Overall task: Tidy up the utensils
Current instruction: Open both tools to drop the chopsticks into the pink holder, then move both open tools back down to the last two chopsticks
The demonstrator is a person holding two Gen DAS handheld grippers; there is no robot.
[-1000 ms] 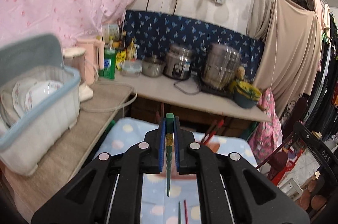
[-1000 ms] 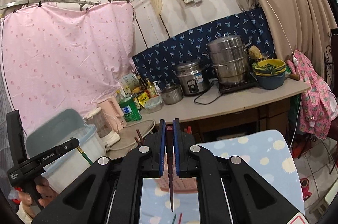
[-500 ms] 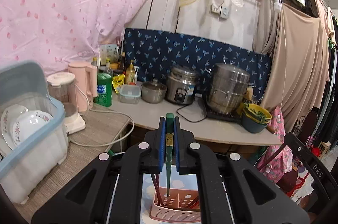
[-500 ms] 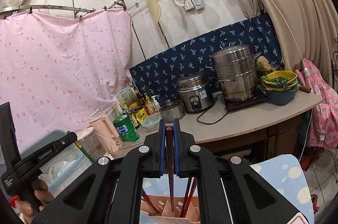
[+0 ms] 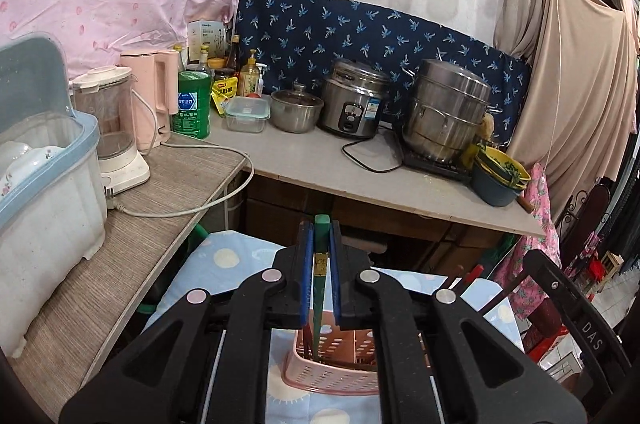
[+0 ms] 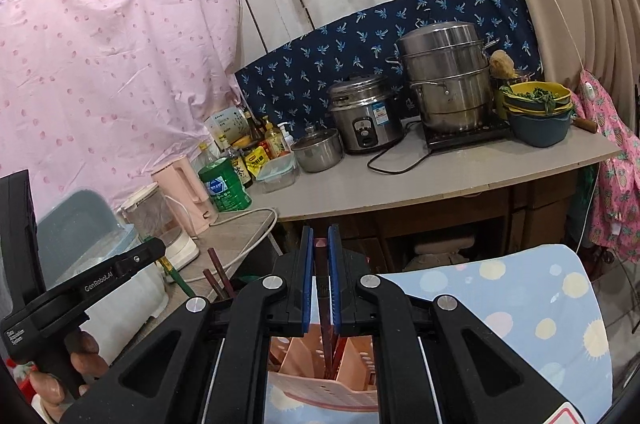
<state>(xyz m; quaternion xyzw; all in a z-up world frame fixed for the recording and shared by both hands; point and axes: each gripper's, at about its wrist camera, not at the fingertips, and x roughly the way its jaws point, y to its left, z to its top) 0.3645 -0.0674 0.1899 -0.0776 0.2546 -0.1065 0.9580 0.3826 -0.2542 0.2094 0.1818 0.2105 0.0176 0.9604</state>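
Green chopstick [image 5: 320, 288] clamped in left gripper [image 5: 320, 264], dark red chopstick [image 6: 322, 304] clamped in right gripper [image 6: 320, 276], both over pink basket [image 5: 332, 380]

A rice cooker [image 5: 354, 108] and a tall steel steamer pot [image 5: 446, 116] stand on the grey counter [image 5: 320, 164] against a navy patterned cloth [image 5: 360, 32]. A pink kettle [image 5: 154, 104] stands beside a green bottle [image 5: 192, 104].

Both wrist cameras look along their fingers from close above the pink basket [image 5: 332, 372] toward the same kitchen counter [image 6: 400, 180].
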